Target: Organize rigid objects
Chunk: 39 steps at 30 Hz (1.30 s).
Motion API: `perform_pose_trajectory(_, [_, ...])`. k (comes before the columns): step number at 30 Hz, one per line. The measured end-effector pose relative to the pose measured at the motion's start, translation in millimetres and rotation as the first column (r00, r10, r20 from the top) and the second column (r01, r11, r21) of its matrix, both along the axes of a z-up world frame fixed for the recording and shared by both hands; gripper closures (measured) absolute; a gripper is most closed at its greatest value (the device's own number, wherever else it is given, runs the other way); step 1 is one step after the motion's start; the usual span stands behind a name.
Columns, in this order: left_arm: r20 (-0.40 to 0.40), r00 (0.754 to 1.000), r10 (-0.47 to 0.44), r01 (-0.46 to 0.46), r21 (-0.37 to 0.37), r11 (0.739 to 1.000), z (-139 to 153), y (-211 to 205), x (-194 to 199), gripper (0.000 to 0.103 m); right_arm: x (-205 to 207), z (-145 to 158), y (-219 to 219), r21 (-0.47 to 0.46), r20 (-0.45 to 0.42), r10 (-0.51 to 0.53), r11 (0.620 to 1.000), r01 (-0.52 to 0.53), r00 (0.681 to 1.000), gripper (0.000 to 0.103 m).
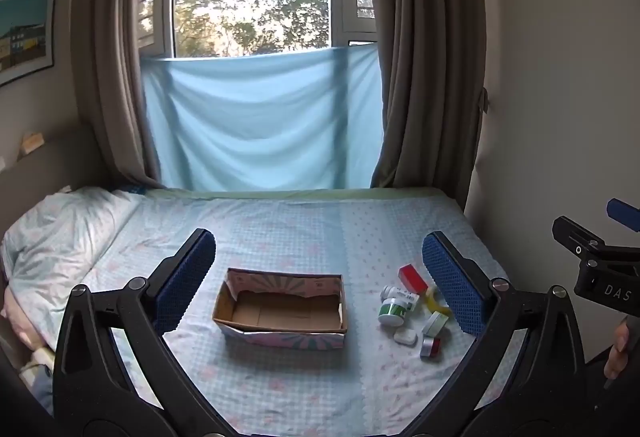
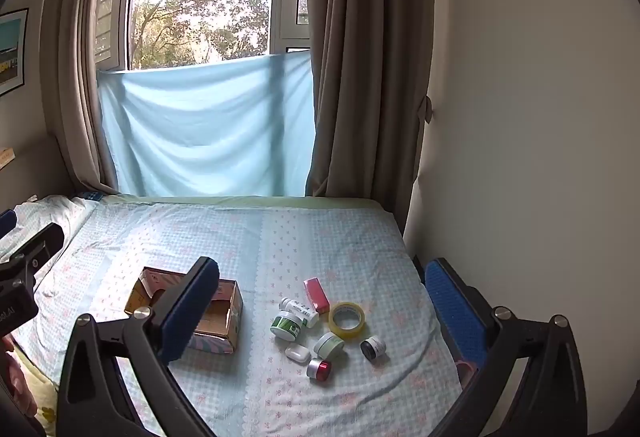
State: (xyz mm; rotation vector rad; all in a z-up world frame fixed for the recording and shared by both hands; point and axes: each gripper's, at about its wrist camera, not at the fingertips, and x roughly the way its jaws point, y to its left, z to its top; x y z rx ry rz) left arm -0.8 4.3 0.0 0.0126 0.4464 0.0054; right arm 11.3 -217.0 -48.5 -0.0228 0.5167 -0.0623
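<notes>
An open cardboard box [image 1: 280,311] [image 2: 216,321] sits empty on the bed. To its right lies a cluster of small items: a red-pink box [image 2: 317,293] [image 1: 412,277], a white bottle [image 2: 299,311] [image 1: 400,295], a green-labelled jar [image 2: 286,325] [image 1: 392,311], a yellow tape roll [image 2: 347,319] [image 1: 436,300], a pale green jar [image 2: 329,345], a dark jar [image 2: 373,347], a white case [image 2: 298,353] [image 1: 405,337] and a red-and-silver jar [image 2: 320,369] [image 1: 430,347]. My left gripper [image 1: 320,283] hovers open above the box. Over the cluster my right gripper [image 2: 322,313] is open too, holding nothing.
The bed [image 2: 280,237] has a pale blue patterned sheet, with a pillow [image 1: 60,233] at the left. A wall [image 2: 520,117] borders the bed's right edge. Brown curtains [image 2: 360,57] and a blue cloth [image 2: 208,133] hang at the window behind. A hand [image 1: 618,349] shows at the right edge.
</notes>
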Motion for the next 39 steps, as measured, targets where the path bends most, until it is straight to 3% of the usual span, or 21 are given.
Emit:
perform_pose_trajectory(11, [-0.001,1.0,0.004,-0.004,0.024,1.0,-2.7,-1.3,3.0,0.0,1.3,5.2,3.3,-0.001,-0.009,-0.014,1.0,0.014,1.0,0.0])
perform_pose_trajectory(39, [-0.003,1.0,-0.013,0.013,-0.006,1.0,-1.5,6.1,4.9,0.0,-0.4,5.8,8.7,-0.003,0.007,-0.021,1.0,0.021,1.0,0.0])
